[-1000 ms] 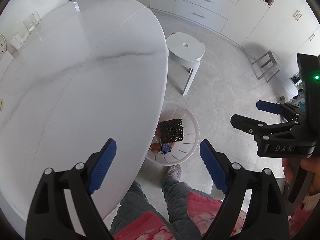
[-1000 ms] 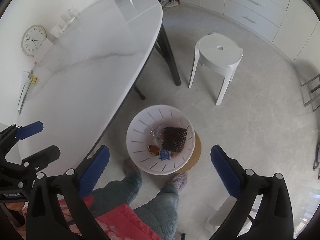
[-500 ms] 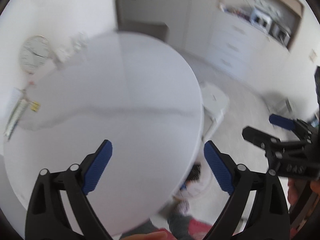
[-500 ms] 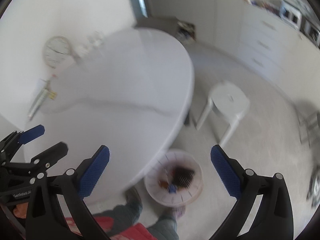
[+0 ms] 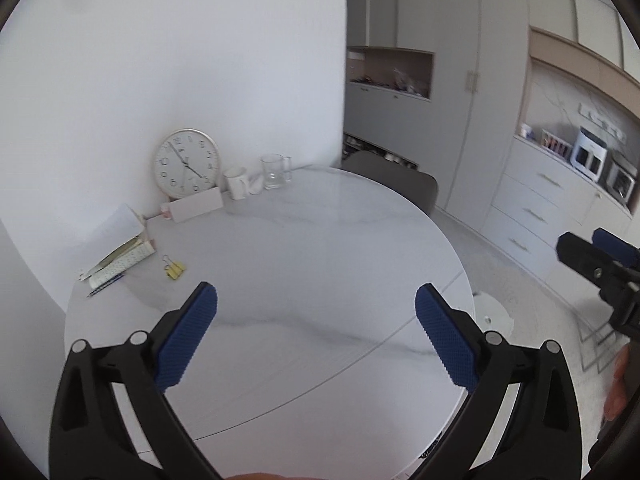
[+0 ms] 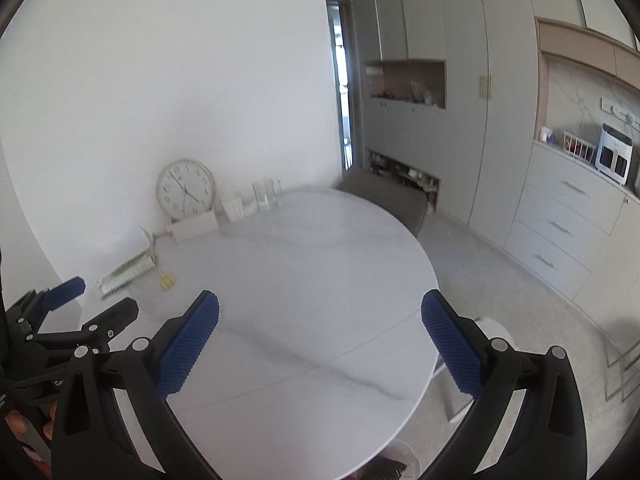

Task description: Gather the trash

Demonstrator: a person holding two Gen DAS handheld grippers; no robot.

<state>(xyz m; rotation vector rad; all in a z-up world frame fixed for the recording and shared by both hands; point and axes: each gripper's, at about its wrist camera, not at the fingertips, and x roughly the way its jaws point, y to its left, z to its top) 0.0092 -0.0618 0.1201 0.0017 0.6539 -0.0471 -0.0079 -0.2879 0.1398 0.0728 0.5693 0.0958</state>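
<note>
Both grippers hang above the white marble table [image 5: 304, 240] and point slightly down across it. My left gripper [image 5: 316, 300] has its jaws opening wide, with nothing between the blue pads [image 5: 186, 336]. My right gripper [image 6: 320, 304] is open and holds nothing; it also shows at the right edge of the left wrist view as the right gripper [image 5: 596, 264]. The left gripper [image 6: 80, 312] appears at the left of the right wrist view. Only a sliver of the white trash basket [image 6: 406, 450], with black mesh in it, peeks out below the table edge.
Against the wall at the table's far side stand a clock [image 5: 187, 167], a white mug [image 5: 236, 184], a glass mug [image 5: 275, 171] and a white box [image 5: 196, 205]. Papers [image 5: 120, 256] and yellow clips [image 5: 175, 269] lie left. A white stool [image 5: 492, 312] stands right; cabinets [image 6: 560, 224] line the room.
Both grippers rose and tilted up from looking down at the floor and the basket to looking across the table. The basket slid out of view below the table edge. The left jaws widened.
</note>
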